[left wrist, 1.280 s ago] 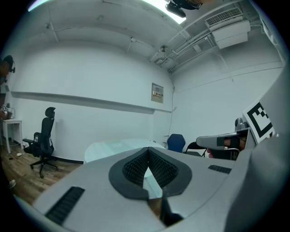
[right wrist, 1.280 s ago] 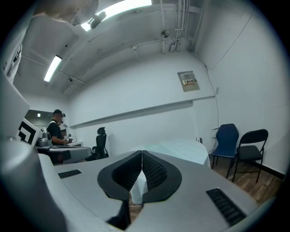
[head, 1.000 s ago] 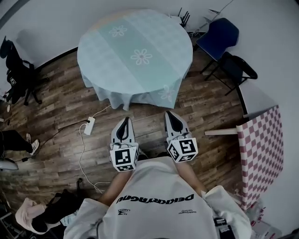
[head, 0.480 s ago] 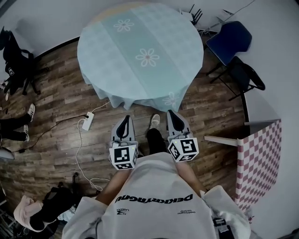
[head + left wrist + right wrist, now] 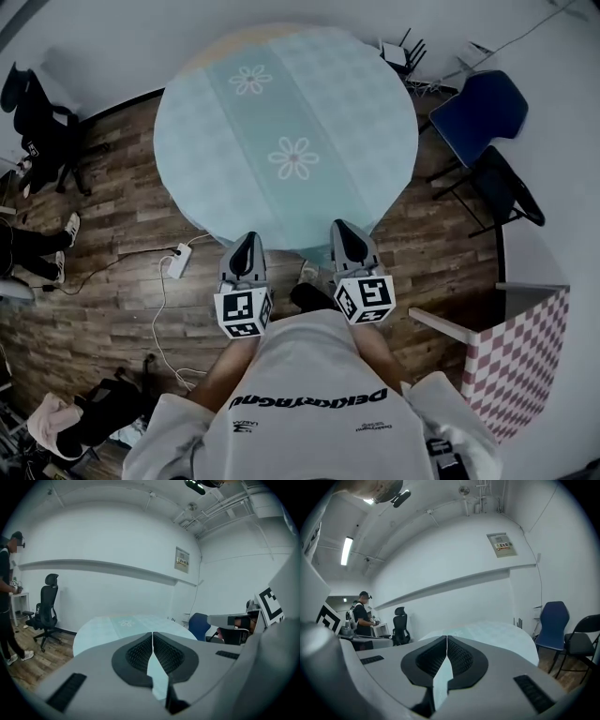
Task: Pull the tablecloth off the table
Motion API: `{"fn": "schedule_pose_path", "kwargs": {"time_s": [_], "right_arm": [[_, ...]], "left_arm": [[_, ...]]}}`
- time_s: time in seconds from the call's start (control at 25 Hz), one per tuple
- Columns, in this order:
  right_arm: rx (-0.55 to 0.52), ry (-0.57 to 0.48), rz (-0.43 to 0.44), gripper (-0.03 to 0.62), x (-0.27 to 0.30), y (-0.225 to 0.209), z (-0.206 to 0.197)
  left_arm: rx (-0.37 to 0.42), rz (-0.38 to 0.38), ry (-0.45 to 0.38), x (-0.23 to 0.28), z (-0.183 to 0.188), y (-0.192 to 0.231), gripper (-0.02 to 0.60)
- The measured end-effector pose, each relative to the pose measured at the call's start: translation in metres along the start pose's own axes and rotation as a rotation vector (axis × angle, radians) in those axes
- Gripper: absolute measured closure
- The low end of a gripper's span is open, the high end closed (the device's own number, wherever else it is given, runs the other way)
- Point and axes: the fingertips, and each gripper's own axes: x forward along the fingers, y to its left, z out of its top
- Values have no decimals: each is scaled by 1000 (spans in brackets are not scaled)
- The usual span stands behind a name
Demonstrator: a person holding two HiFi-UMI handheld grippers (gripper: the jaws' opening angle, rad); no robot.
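One floor [image 5: 122, 216]: wood planks, filling the frame around everything else.
Table [image 5: 211, 47]: round, upper middle of the head view; a yellowish strip shows at its far rim.
Tablecloth [image 5: 291, 122]: pale blue-green with white flowers, spread over the table, its hem draped over the near edge.
Checked cloth [image 5: 520, 361]: red and white, lower right.
Chairs: blue chair [image 5: 483, 103] and black folding chair [image 5: 511, 187] at upper right; office chair [image 5: 37, 122] at upper left.
My left tongs [image 5: 247, 244]: jaws pressed together, nothing between them, tip at the near hem.
My right tongs [image 5: 343, 232]: same, jaws together and empty, beside the left.
Power strip [image 5: 178, 262]: white, on the floor left of my left tongs.
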Motion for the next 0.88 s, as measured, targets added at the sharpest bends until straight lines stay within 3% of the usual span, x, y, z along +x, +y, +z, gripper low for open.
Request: {"fn": "schedule_pose_path", "kwargs": {"time_s": [0.44,0.88], "right_arm": [[13,70,83,557,71,-64,0],[-13,128,64,557,139,-88,-9]], "left_arm": [[35,54,55,99,12,-27,565],[8,95,81,159,10,14,565]]}}
